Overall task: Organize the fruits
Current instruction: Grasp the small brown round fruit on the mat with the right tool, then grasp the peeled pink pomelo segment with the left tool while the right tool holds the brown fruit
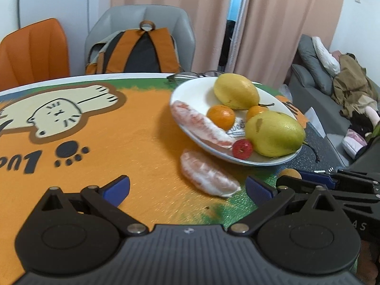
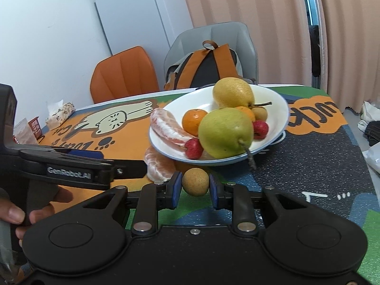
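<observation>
At the lower centre of the right wrist view, the right gripper (image 2: 195, 185) pinched a small round tan fruit (image 2: 195, 182) with a rough, speckled skin, just in front of the white plate (image 2: 273, 99). The plate held 2 pears, oranges and red berries. The left gripper (image 1: 187, 187) stood spread, a peeled pomelo segment (image 1: 209, 177) on the mat between its fingers.
</observation>
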Demonstrator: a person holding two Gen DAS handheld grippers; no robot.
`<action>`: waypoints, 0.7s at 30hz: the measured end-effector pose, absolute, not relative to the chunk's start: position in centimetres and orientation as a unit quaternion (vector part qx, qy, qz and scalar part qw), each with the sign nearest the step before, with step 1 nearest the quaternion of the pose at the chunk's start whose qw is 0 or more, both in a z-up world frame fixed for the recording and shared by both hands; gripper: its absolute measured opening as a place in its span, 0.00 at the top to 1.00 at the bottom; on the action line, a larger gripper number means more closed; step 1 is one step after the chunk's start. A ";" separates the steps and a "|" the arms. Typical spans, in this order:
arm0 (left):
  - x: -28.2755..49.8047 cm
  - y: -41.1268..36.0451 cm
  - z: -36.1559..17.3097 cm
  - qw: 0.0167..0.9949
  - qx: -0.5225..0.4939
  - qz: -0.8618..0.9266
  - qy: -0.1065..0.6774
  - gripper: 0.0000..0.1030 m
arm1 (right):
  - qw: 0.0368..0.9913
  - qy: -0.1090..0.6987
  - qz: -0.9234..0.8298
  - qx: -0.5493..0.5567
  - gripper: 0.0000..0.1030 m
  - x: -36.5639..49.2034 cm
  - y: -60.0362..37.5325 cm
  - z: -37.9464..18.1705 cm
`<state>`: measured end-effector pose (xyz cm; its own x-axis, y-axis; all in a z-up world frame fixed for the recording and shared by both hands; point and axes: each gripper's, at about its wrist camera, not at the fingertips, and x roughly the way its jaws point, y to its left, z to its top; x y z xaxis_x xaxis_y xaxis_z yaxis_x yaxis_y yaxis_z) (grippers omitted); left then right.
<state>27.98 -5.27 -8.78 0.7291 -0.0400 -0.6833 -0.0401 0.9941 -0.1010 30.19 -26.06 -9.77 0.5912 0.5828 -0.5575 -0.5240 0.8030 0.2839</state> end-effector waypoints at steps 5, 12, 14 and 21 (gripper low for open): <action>29.0 -6.0 -9.4 0.927 -0.048 -0.001 0.373 0.00 | 0.894 0.327 0.303 0.046 0.75 30.3 -26.3 -9.8; 29.8 -7.0 -10.6 0.927 -0.045 -0.006 0.371 0.00 | 0.899 0.332 0.283 0.042 0.75 30.8 -26.9 -10.2; 30.1 -7.2 -10.9 0.927 -0.042 -0.007 0.371 0.00 | 0.899 0.335 0.279 0.042 0.75 30.9 -26.9 -10.4; 30.8 -7.6 -11.4 0.931 -0.033 -0.010 0.364 0.03 | 0.900 0.335 0.277 0.038 0.75 30.9 -26.7 -10.5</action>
<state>30.83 -7.55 -11.38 0.7354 -0.0427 -0.6763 -0.0050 0.9976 -0.0685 30.89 -26.75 -10.48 0.6219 0.5235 -0.5825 -0.4729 0.8439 0.2535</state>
